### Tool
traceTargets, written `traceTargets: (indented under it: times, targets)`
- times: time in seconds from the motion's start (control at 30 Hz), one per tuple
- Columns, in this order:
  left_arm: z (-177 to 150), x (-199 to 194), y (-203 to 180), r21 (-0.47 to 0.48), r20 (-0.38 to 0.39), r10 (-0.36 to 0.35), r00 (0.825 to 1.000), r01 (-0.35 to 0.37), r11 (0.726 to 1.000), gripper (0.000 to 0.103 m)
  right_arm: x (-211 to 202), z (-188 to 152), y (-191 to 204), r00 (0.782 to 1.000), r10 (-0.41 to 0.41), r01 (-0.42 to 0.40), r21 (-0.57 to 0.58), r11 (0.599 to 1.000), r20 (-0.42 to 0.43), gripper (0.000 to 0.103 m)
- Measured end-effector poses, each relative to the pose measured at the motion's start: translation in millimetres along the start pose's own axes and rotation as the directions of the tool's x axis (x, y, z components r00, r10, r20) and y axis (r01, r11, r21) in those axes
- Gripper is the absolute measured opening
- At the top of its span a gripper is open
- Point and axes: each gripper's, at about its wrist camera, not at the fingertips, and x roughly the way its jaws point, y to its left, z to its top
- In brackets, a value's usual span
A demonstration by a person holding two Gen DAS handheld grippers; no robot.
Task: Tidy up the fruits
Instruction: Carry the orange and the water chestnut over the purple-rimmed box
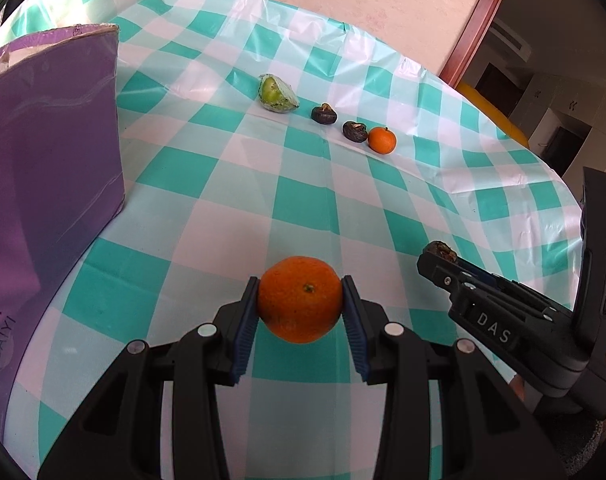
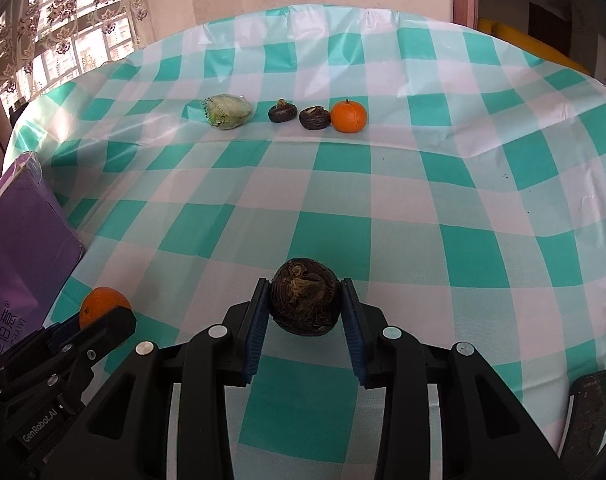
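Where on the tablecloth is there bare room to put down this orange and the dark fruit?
Bare cloth spreads between the hand-held grippers and the fruit row, and right of the row's orange. Behind the row is clear too. Crowded: the row itself, and the left edge by the purple box.

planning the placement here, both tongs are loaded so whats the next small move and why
Probably carry the dark fruit in the right tongs toward the two dark ones in the far row, since like already sits with like there; the left tongs hold an orange.
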Motion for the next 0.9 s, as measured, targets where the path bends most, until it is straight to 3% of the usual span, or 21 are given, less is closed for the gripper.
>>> traceTargets:
  times: [0.4, 0.63, 0.77, 0.9]
  targets:
    - [-15.1, -25.7, 1.2, 0.05, 0.054, 0.085, 0.995, -0.088, 0.995, 0.04, -11.2, -12.8, 24.1, 1.0, -0.007, 0.006, -0.081, 0.997, -0.009, 0.036]
    - [-19.8, -51.3, 8.9, 0.067, 0.096, 0.121, 0.988, -0.128, 0.99, 0.04, -31.1, -7.6, 37.6, 0.998, 0.032, -0.027, -0.072, 0.997, 0.062, 0.036]
    - [-15.9, -77.9, 8.8, 0.083, 0.162, 0.13, 0.978, -0.145, 0.986, 0.04, -44.1, -3.2, 49.1, 0.992, 0.062, -0.054, -0.073, 0.996, 0.108, 0.036]
    - [-10.9, -108.2, 6.0, 0.095, 0.25, 0.147, 0.957, -0.176, 0.98, 0.04, -57.6, 1.4, 62.1, 0.983, 0.108, -0.096, -0.084, 0.992, 0.148, 0.036]
